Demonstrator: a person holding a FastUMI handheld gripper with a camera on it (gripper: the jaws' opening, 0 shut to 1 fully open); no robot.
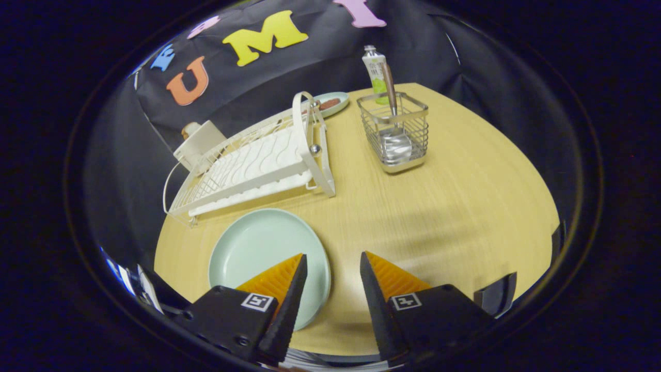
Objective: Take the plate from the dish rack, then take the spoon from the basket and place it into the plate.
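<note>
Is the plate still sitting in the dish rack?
No: the plate lies flat on the table, in front of the dish rack, by the open gripper.

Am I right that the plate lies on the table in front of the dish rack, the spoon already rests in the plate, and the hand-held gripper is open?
Not quite. In the gripper view the spoon stands in the wire basket, not in the plate. The rest holds: the plate lies on the table in front of the dish rack, and the hand-held gripper is open.

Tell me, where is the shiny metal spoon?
The shiny metal spoon stands in the wire basket on the wooden table, beyond the open gripper, right of the white dish rack.
</note>
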